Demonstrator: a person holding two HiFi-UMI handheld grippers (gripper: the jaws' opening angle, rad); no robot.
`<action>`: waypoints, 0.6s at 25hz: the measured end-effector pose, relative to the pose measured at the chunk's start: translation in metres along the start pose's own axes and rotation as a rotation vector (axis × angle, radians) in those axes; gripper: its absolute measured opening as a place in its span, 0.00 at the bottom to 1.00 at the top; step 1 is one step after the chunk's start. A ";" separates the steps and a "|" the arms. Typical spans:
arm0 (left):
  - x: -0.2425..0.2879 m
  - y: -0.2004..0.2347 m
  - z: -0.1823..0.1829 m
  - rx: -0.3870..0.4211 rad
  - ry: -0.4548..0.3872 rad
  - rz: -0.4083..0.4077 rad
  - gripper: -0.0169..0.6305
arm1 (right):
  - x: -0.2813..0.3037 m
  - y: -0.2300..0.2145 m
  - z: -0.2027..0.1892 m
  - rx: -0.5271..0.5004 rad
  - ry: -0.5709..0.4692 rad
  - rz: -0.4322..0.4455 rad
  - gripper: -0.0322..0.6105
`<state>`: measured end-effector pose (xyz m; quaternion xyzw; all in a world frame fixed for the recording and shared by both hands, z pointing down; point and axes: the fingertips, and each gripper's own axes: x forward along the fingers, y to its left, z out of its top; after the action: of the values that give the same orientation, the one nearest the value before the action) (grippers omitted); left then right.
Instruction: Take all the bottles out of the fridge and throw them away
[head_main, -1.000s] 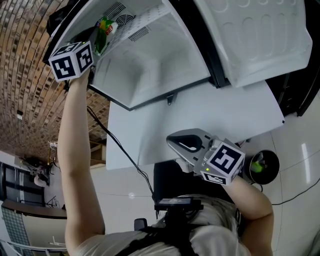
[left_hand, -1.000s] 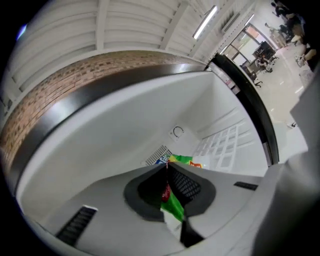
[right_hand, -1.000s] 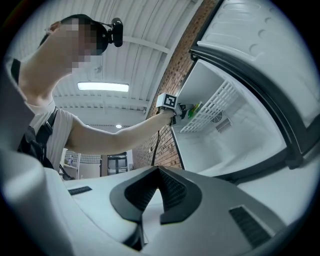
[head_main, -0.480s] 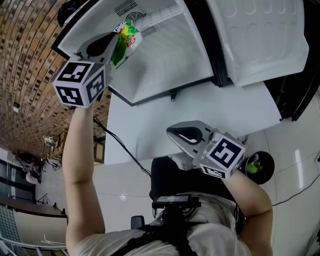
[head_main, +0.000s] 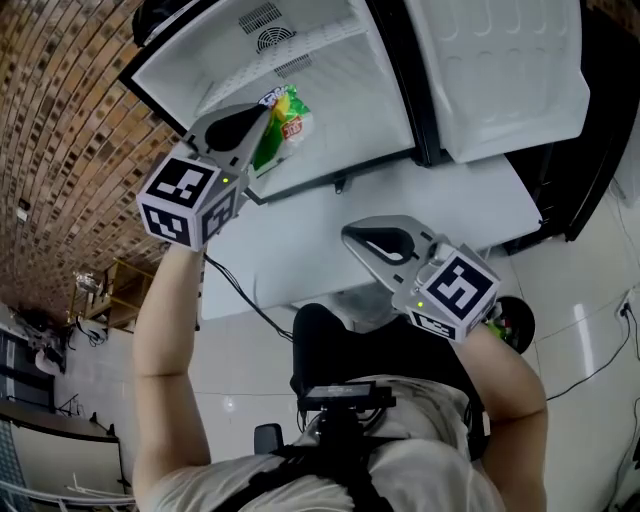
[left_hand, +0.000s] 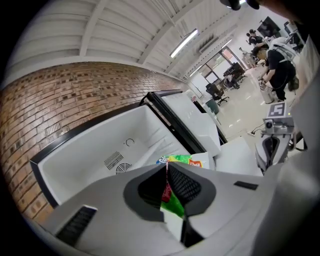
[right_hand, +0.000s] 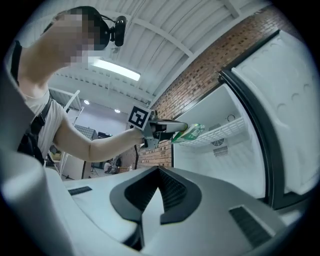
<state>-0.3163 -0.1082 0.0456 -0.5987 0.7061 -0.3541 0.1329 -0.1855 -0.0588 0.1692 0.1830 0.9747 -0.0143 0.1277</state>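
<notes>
Left tool (head_main: 263, 112) tight on green bottle (head_main: 286, 127) near open fridge (head_main: 345, 85)

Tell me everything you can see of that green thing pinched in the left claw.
The green thing looks like thin, crumpled plastic, perhaps a squashed bottle or a packet; I cannot tell which. It is bright green with yellow and red print and a blue-and-white patch at its far end. The left claw is shut on one end, and the rest sticks out past the tips. It hangs in the air before the open fridge, touching nothing else that shows.
</notes>
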 end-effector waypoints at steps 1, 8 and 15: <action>-0.001 -0.009 0.002 0.004 -0.005 -0.013 0.06 | -0.004 0.000 0.002 -0.015 0.000 -0.012 0.05; -0.007 -0.059 0.024 0.002 -0.075 -0.090 0.06 | -0.033 0.003 0.022 -0.139 0.028 -0.111 0.05; -0.008 -0.128 0.025 -0.062 -0.103 -0.227 0.06 | -0.077 0.007 0.035 -0.188 0.057 -0.227 0.05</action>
<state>-0.2028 -0.1136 0.1099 -0.6959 0.6368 -0.3134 0.1095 -0.1054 -0.0819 0.1553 0.0591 0.9894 0.0679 0.1139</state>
